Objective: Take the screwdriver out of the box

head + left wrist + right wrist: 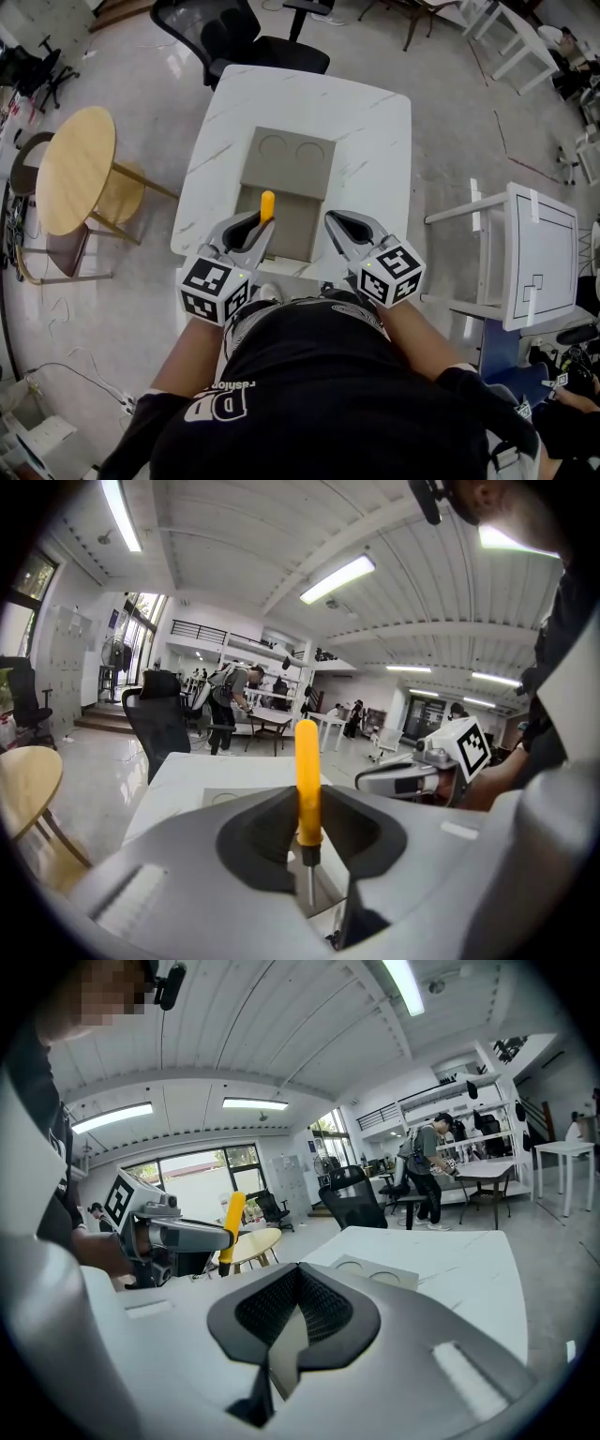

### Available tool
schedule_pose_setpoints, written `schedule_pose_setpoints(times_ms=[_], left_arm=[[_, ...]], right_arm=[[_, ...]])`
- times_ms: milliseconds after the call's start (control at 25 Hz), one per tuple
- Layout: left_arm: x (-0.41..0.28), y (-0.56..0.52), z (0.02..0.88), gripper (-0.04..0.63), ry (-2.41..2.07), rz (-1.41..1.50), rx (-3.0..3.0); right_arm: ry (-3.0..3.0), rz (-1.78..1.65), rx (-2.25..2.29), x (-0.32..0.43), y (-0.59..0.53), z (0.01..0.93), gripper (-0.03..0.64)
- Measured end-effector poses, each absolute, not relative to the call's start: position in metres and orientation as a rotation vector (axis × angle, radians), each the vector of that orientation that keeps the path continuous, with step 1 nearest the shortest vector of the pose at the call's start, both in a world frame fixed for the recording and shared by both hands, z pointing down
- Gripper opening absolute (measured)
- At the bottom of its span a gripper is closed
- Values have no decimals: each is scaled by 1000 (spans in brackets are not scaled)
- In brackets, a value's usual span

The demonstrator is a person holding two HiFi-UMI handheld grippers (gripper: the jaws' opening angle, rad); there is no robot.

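Note:
A yellow-handled screwdriver (pixel 267 204) stands nearly upright in my left gripper (pixel 255 230), which is shut on it. In the left gripper view the handle (pixel 307 780) rises between the dark pads and the thin metal shaft hangs below them. It is held above the near part of an open brown cardboard box (pixel 286 173) lying flat on the white marble table (pixel 375 141). My right gripper (pixel 337 223) hovers at the box's near right edge with its jaws together and nothing in them. From the right gripper view I see the screwdriver (pixel 231 1222), the box (pixel 375 1271) and the right gripper (pixel 295 1279).
A round wooden table (pixel 75 169) stands to the left and a black office chair (pixel 234 37) behind the marble table. A white framed side table (pixel 539 253) is at the right. A person (pixel 427 1171) works at a far bench.

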State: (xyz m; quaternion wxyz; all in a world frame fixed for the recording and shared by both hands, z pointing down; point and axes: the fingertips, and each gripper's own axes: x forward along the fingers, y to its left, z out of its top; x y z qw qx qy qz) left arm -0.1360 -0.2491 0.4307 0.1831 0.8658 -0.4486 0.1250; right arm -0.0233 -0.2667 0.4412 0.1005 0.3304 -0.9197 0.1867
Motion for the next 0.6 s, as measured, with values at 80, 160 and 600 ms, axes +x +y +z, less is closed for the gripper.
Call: schedule_pose_setpoints(times_ms=[80, 160, 600], left_arm=[[-135, -249, 431, 137, -1266, 349, 2445], [-135, -250, 431, 137, -1267, 349, 2445], [-133, -249, 431, 137, -1261, 352, 2445]], right_arm=[[-2719, 548, 974, -23, -266, 441, 0], [-2722, 547, 971, -24, -266, 441, 0], [-2723, 550, 976, -24, -265, 440, 0]])
